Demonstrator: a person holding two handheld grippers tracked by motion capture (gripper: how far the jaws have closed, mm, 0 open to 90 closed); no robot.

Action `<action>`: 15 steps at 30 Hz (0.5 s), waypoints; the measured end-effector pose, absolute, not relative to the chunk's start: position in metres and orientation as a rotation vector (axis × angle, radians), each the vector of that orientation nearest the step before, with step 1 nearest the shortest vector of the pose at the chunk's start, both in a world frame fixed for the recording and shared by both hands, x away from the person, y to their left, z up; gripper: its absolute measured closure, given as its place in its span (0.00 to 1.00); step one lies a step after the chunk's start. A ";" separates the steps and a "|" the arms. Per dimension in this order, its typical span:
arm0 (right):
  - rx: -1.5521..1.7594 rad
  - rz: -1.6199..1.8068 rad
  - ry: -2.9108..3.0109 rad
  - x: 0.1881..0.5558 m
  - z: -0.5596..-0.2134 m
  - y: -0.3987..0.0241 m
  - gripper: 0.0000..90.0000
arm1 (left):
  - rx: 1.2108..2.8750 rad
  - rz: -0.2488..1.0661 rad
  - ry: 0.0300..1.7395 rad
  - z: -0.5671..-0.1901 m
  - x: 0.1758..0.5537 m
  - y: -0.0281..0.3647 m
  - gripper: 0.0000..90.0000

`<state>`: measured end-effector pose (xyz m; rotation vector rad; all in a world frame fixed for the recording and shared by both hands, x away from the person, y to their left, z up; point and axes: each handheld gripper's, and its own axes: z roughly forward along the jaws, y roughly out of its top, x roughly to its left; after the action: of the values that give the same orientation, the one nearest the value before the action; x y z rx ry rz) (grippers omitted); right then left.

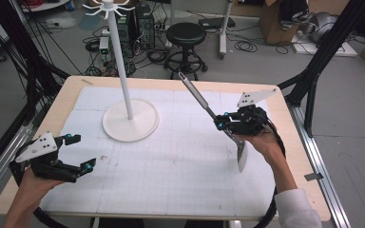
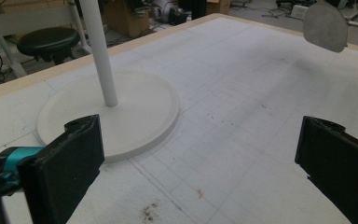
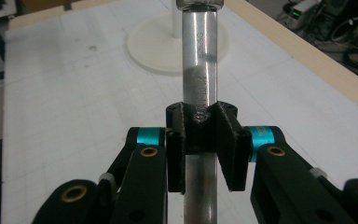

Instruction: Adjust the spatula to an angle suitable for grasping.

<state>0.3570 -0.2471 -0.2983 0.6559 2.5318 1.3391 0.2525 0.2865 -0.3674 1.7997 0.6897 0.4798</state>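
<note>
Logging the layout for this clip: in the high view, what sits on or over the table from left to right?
Left claw, open and holding nothing → white stand with its round base → right claw, shut on the metal spatula, handle up and away, blade hanging toward the mat.

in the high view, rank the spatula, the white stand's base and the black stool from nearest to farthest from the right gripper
1. spatula, clamped in the right gripper.
2. stand base, to its left on the mat.
3. black stool, on the floor beyond the table's far edge.
</note>
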 end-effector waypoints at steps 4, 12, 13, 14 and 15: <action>0.571 1.379 2.540 0.351 -0.290 -0.236 0.84 | 1.800 0.480 0.690 -0.367 0.252 0.287 0.02; 0.414 1.493 2.552 0.336 -0.272 -0.211 0.83 | 1.799 0.486 0.682 -0.365 0.251 0.287 0.02; 0.390 1.500 2.547 0.335 -0.271 -0.208 0.84 | 1.801 0.489 0.680 -0.365 0.251 0.287 0.02; 0.376 1.509 2.549 0.333 -0.270 -0.206 0.84 | 1.801 0.487 0.680 -0.365 0.251 0.287 0.02; 0.359 1.520 2.552 0.332 -0.269 -0.204 0.83 | 1.797 0.488 0.680 -0.364 0.251 0.287 0.02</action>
<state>0.3318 -0.2036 -0.2691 0.3588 2.5516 1.5197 0.2509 0.2873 -0.3645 1.7973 0.6799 0.4885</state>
